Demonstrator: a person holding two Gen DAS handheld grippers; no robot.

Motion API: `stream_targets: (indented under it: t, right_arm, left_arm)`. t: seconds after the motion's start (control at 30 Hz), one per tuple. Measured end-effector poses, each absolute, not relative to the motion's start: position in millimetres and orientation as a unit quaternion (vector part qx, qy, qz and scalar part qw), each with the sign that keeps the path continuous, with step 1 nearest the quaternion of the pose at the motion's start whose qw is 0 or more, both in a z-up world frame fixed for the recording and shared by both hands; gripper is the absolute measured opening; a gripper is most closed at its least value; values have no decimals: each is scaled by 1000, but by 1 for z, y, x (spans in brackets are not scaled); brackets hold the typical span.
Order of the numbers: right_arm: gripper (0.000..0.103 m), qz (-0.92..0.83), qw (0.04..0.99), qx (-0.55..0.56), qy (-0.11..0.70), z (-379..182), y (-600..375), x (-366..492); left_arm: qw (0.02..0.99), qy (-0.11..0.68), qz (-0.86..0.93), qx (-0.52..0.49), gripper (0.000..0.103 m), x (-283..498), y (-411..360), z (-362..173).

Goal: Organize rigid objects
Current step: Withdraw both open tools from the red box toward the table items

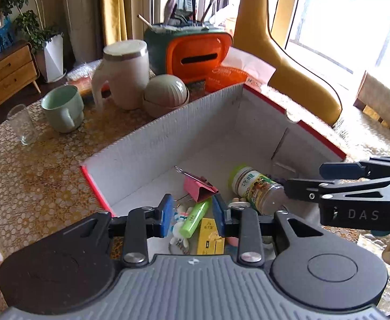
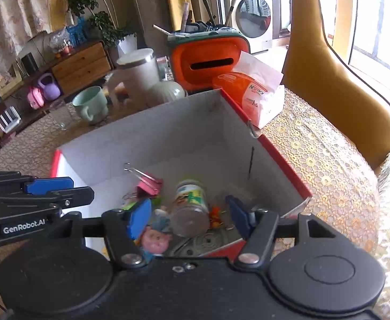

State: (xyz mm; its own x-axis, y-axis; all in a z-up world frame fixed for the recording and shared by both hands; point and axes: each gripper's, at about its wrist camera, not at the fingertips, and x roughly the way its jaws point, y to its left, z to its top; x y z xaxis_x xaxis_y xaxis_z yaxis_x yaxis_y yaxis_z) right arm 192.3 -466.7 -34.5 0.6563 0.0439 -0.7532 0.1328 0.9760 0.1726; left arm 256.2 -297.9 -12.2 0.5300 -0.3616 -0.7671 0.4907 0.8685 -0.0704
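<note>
A white cardboard box with red edges [image 1: 168, 133] [image 2: 168, 122] stands on the lace-covered table. In it lie a pink binder clip [image 1: 199, 189] [image 2: 148, 184], a clear bottle with a green and yellow label [image 1: 256, 186] [image 2: 191, 202], a green highlighter [image 1: 195, 220], a small yellow carton [image 1: 211, 236] and a pink toy figure [image 2: 156, 240]. My left gripper [image 1: 194, 214] [image 2: 81, 188] hangs over the box's near left part, open, its pads clear of the highlighter below. My right gripper [image 2: 189, 218] [image 1: 304, 179] hovers above the bottle, open and holding nothing.
Behind the box stand a mint mug [image 1: 63, 109], a clear glass [image 1: 23, 128], a beige lidded jug [image 1: 124, 77], a round ribbed bowl [image 1: 165, 93] and an orange tissue holder [image 1: 197, 56]. A tissue pack [image 2: 259, 93] lies at the back right, beside a yellow chair [image 2: 341, 80].
</note>
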Motion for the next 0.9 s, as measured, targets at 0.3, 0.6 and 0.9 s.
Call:
stream_targets:
  t: [0.3,0.6,0.9]
  right_arm:
    - [76,7,917,117,381,-12,-435,164]
    - [85,49,926,120,355,6,-394,141]
    - [94,103,921,115,359,7,-345,139]
  left_arm:
    - [883,398,-244,52,31,226,-261,14]
    - [892,382,-240,27,31,197,-214,29]
    - [912,355,-206,-3,68,176,-155,39]
